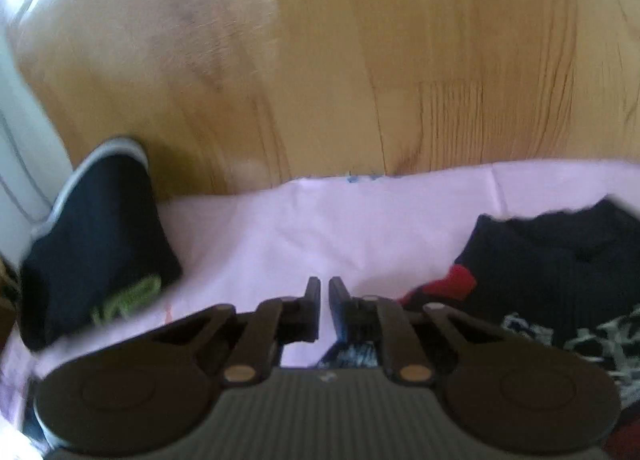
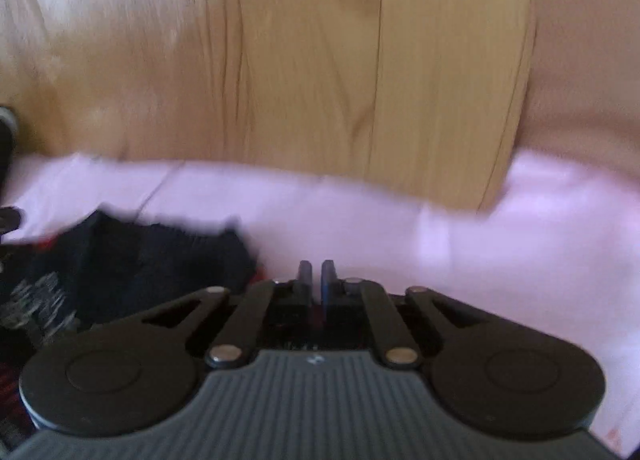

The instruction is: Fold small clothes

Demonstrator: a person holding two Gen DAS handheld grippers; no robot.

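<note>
A pale pink cloth [image 1: 280, 228] lies spread on the wooden table [image 1: 400, 60]. My left gripper [image 1: 324, 292] hovers low over it, jaws shut with only a slit between them and nothing visible in it. To its left sits a folded black garment [image 1: 96, 244] with a grey band and green print. To its right lies a dark knit piece [image 1: 560, 260] with red and white pattern. In the right wrist view my right gripper [image 2: 316, 274] is shut over the pink cloth [image 2: 480, 252], with the dark knit piece [image 2: 152, 256] at its left and reaching under the fingers.
Bare wooden table [image 2: 320, 60] stretches beyond the pink cloth's far edge in both views. A white object [image 1: 20, 164] stands at the left border of the left wrist view. A beige surface [image 2: 580, 60] fills the far right of the right wrist view.
</note>
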